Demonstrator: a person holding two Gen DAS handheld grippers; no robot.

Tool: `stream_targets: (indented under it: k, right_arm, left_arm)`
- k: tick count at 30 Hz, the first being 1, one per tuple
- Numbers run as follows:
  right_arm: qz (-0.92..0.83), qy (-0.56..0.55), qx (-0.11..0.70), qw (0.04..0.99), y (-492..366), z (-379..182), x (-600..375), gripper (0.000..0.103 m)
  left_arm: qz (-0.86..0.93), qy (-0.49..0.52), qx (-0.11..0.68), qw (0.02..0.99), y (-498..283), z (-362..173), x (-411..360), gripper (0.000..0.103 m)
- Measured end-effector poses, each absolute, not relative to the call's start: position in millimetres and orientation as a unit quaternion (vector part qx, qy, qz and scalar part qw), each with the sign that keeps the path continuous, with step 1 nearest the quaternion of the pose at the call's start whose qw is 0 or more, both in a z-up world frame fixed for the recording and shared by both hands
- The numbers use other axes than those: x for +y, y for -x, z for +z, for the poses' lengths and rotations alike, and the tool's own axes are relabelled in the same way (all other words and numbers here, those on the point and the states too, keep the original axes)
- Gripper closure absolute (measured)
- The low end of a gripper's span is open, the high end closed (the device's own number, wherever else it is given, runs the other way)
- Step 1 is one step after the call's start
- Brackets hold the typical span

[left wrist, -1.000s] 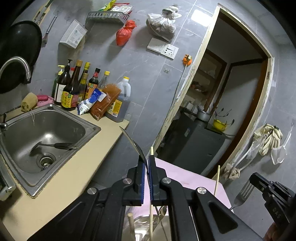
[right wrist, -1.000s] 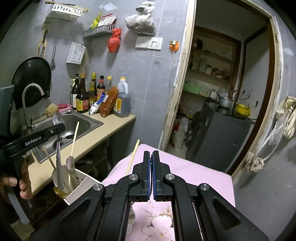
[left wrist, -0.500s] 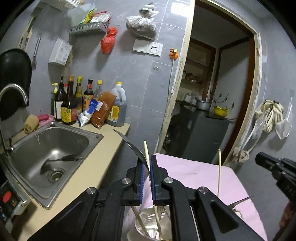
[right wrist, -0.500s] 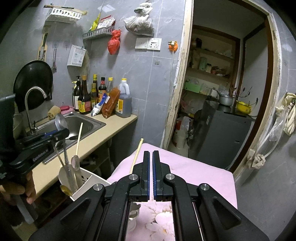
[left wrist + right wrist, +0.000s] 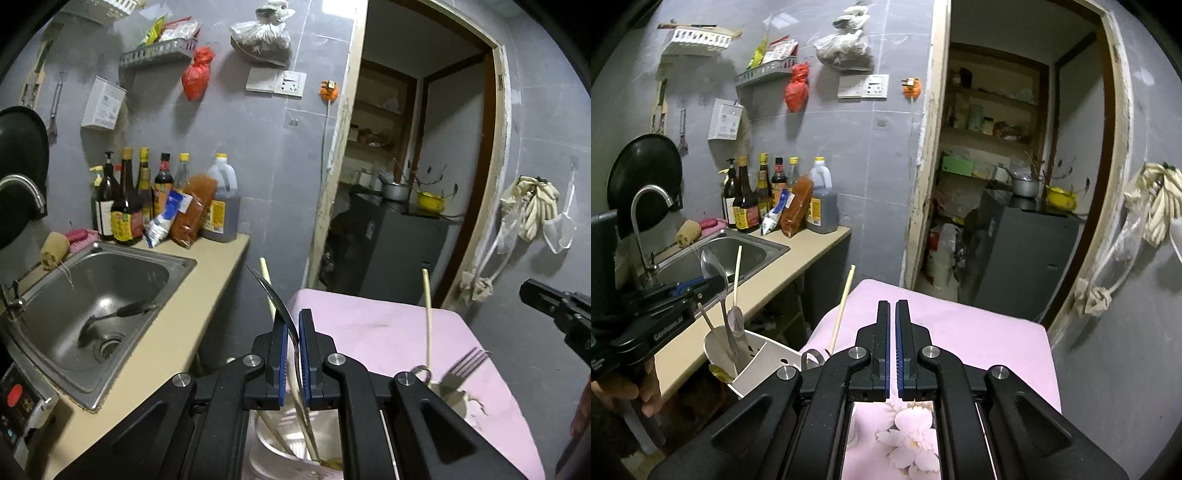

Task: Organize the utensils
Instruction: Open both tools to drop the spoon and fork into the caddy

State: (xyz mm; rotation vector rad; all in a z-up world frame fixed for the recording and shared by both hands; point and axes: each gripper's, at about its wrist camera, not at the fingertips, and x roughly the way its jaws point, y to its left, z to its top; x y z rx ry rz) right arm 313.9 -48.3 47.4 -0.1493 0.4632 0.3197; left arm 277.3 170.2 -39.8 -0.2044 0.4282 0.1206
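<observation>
My left gripper (image 5: 291,325) is shut on a metal spoon (image 5: 273,295), whose bowl sticks up past the fingertips and whose handle runs down into the white utensil holder (image 5: 280,443) below. The right wrist view shows that spoon (image 5: 716,273) upright in the holder (image 5: 764,362), with the left gripper (image 5: 687,291) around it. Chopsticks (image 5: 427,314) and a fork (image 5: 461,369) stand in the holder's other compartments. My right gripper (image 5: 891,314) is shut and empty above the pink table (image 5: 960,332), right of the holder.
A steel sink (image 5: 92,295) with a ladle in it sits in the beige counter (image 5: 177,339) on the left. Bottles (image 5: 125,206) line the grey wall. A doorway (image 5: 406,184) opens behind the table.
My left gripper has lowered the spoon further into the holder and its view has levelled out. The right gripper has stayed shut and nearly still.
</observation>
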Motion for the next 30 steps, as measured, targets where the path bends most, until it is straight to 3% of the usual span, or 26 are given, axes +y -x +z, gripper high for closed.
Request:
stream_targets:
  k: [14, 15, 16, 18, 19, 20, 22, 24, 26, 28, 30]
  right_arm:
    - [0.109, 0.013, 0.242, 0.964, -282.7, 37.7, -79.4, 0.098]
    - [0.106, 0.011, 0.242, 0.965, -279.9, 37.6, -83.1, 0.093]
    - [0.102, 0.008, 0.242, 0.965, -276.6, 36.9, -86.8, 0.082]
    - [0.099, -0.001, 0.241, 0.966, -271.1, 36.7, -94.3, 0.066]
    - [0.096, -0.006, 0.24, 0.966, -267.5, 36.0, -98.2, 0.064]
    - [0.092, -0.008, 0.24, 0.966, -264.0, 35.1, -101.8, 0.064]
    - [0.086, -0.012, 0.242, 0.966, -258.4, 33.9, -108.8, 0.064]
    - [0.082, -0.019, 0.242, 0.967, -254.2, 33.9, -115.3, 0.063]
    - [0.077, -0.027, 0.238, 0.968, -246.4, 34.1, -121.4, 0.049]
    - [0.076, -0.035, 0.231, 0.969, -237.9, 35.3, -127.7, 0.044]
    - [0.077, -0.039, 0.227, 0.97, -230.7, 37.4, -132.7, 0.041]
  left_arm:
    - [0.007, 0.104, 0.29, 0.951, -262.5, -49.2, 160.6, 0.096]
    - [0.005, 0.106, 0.296, 0.949, -262.4, -50.5, 159.8, 0.096]
    - [0.0, 0.109, 0.305, 0.946, -261.6, -52.1, 158.6, 0.095]
    - [-0.006, 0.108, 0.312, 0.944, -259.2, -53.8, 155.8, 0.083]
    - [-0.008, 0.109, 0.314, 0.943, -257.4, -54.2, 154.9, 0.076]
    - [-0.01, 0.112, 0.313, 0.943, -255.4, -54.0, 154.8, 0.058]
    - [-0.007, 0.121, 0.303, 0.945, -249.6, -51.9, 155.9, 0.037]
    - [-0.005, 0.126, 0.299, 0.946, -245.4, -50.3, 156.5, 0.037]
    - [-0.004, 0.125, 0.304, 0.945, -241.3, -47.6, 154.2, 0.037]
    - [-0.003, 0.121, 0.298, 0.947, -235.9, -43.1, 151.2, 0.034]
    - [-0.001, 0.116, 0.285, 0.951, -225.5, -35.7, 146.0, 0.026]
